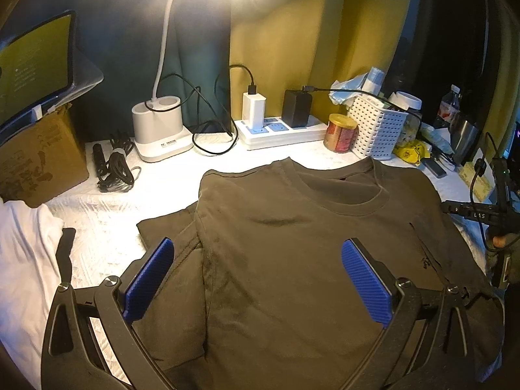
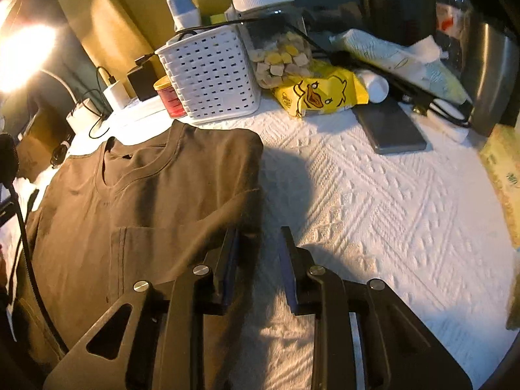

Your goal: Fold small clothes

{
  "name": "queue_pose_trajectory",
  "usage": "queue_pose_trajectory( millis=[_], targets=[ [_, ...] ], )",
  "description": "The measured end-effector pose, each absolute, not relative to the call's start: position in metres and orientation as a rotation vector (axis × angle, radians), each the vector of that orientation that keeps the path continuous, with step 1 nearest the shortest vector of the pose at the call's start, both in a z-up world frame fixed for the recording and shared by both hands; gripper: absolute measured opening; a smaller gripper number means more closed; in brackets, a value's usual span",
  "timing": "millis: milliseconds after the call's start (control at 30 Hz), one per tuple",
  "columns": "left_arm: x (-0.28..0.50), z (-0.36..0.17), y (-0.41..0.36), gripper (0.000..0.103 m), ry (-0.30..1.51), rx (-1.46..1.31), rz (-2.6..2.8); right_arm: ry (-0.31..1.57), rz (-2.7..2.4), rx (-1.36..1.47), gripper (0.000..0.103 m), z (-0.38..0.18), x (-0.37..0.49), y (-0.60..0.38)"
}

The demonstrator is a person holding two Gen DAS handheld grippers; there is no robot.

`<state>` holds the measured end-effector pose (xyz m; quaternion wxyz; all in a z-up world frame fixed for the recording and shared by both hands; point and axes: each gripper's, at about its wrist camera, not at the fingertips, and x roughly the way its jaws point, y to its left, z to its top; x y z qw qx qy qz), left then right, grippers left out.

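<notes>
Lying beneath parted jaws: T-shirt (image 1: pixel 292 243)

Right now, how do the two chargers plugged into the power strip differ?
The white charger is pale and slimmer, while the black charger is dark and bulkier. The white one sits toward the left end of the power strip; the black one stands to its right, nearer the red jar. Both stand upright with a black cable entering the top.

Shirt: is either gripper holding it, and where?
Neither. The left gripper hangs open over the shirt; the right gripper is open at its edge.
</notes>
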<state>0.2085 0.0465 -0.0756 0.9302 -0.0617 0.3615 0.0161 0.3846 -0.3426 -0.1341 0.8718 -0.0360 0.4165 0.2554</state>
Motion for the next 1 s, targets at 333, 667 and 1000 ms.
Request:
queue_pose_trajectory(
  millis=[333, 667, 1000],
  targets=[
    [0.213, -0.080, 0.044, 0.102, 0.753, -0.129, 0.009, 0.869, 0.560, -0.062, 0.008, -0.137, 0.389, -0.322],
    [0.211, -0.077, 0.039, 0.102, 0.743, -0.123, -0.001, 0.653, 0.267, -0.567, 0.009, -0.133, 0.358, -0.276],
    [0.207, -0.073, 0.037, 0.102, 0.738, -0.117, 0.012, 0.797, 0.541, -0.169, 0.052, -0.119, 0.370, -0.305]
  ],
)
